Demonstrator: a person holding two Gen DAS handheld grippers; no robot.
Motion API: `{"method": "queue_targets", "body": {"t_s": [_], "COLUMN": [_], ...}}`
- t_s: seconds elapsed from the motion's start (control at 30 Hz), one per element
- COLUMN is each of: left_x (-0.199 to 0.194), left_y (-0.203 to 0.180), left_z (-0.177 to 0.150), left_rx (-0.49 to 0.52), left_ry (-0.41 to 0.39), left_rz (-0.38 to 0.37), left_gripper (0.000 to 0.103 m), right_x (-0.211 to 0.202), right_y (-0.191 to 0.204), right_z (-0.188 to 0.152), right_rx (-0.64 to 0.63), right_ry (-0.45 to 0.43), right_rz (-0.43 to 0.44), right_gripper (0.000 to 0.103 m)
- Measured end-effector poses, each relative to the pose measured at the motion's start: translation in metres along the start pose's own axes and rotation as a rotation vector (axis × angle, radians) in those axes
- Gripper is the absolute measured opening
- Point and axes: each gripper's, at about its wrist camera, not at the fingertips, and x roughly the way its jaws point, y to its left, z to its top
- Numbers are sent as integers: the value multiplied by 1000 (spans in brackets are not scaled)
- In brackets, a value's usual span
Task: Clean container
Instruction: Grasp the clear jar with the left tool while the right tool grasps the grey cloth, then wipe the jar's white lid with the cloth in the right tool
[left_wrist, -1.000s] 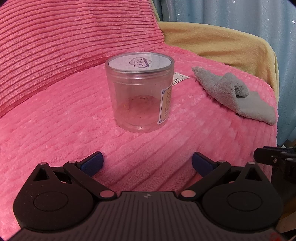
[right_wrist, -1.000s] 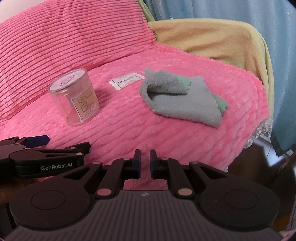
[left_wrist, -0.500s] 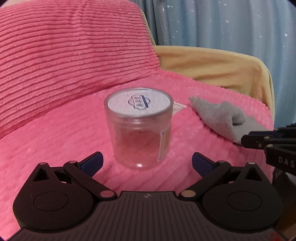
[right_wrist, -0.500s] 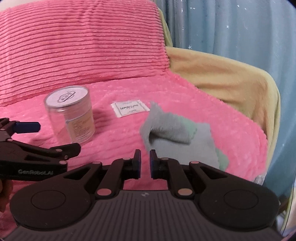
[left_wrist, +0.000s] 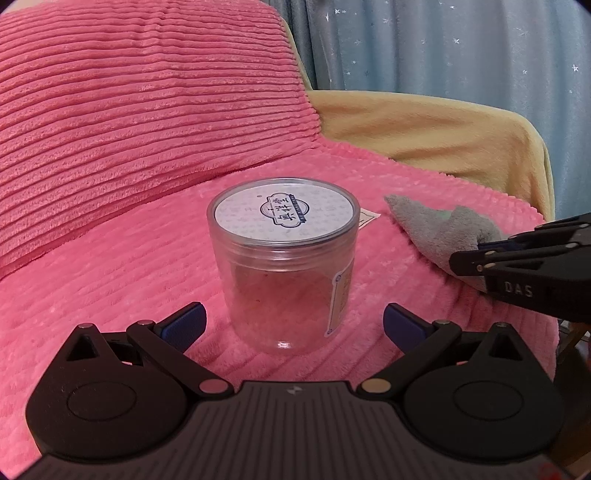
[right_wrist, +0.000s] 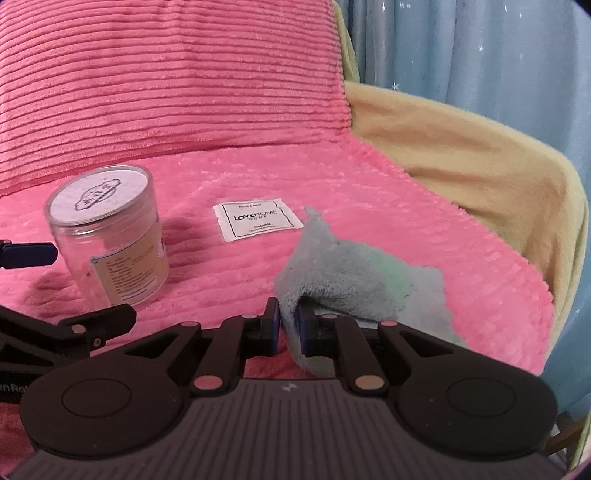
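Jar (left_wrist: 284, 266) clear, lidded (upright).

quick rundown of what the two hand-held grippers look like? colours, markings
Both match. The left hand-held gripper and right hand-held gripper have matte black bodies with ribbed grey top plates, two round black hubs, black linkage arms with pale pink and tan pivot caps, and blue pads on the fingertips. White lettering on the sides reads "DAS" on the right one; the left one's is cut off. No cables, sleeves or hands visible.

Both low, close; share container (left_wrist: 282, 273).
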Motion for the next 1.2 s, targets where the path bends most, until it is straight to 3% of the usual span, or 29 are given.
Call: {"method": "queue_targets", "body": {"t_s": [0.37,0.67,0.73,0.77,1.03,1.2], "left_x": [9,17,19,20,22,20], "left_y": [-5,2,4,5,-1,-9], "left_z": [5,6,7,8,10,7], "left_rx": [76,50,42,42,115,175], "left_ry": [-46,-50,-56,-58,-75,-88], "left_rz": [-12,-6,-9,-12,-81,-134], "left_gripper": [102,97,93,85,85,85], "right_x": [18,-4,-9,-12,-31,-27], "right_y": [-6,-7,-4,-2,11,16], "right_z": [8,18,22,23,42,43], "right_rx": [42,89,86,84,30,-8], "right_ry": [19,-93,-112,-122,-222,-204], "right_rz": [25,31,60,75,185,265], "right_gripper": [7,5,5,5,5,5]}}
